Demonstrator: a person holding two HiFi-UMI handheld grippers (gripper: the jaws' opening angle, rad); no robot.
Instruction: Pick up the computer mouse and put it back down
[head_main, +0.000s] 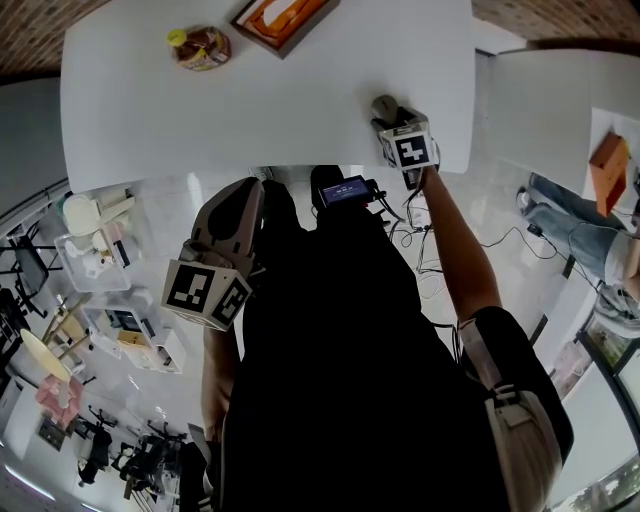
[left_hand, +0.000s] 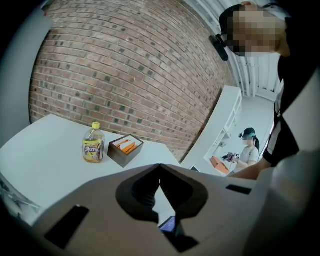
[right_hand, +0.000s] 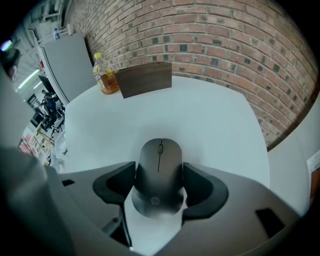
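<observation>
A dark grey computer mouse (right_hand: 159, 172) sits between the jaws of my right gripper (right_hand: 159, 179), whose black pads press on both of its sides. It is over the white table (right_hand: 200, 115) near the front edge, with its scroll wheel pointing away. I cannot tell whether it rests on the top or hangs just above it. In the head view the mouse (head_main: 384, 104) shows just past the right gripper's marker cube (head_main: 410, 150). My left gripper (head_main: 240, 200) is held off the table, close to the body. Its jaws meet at the tips (left_hand: 160, 167) with nothing between them.
A yellow-capped drink bottle (head_main: 200, 47) and a dark wooden box (head_main: 283, 20) with orange things in it stand at the table's far side. A brick wall (right_hand: 215, 35) rises behind the table. Another person (left_hand: 248, 147) sits at a far counter.
</observation>
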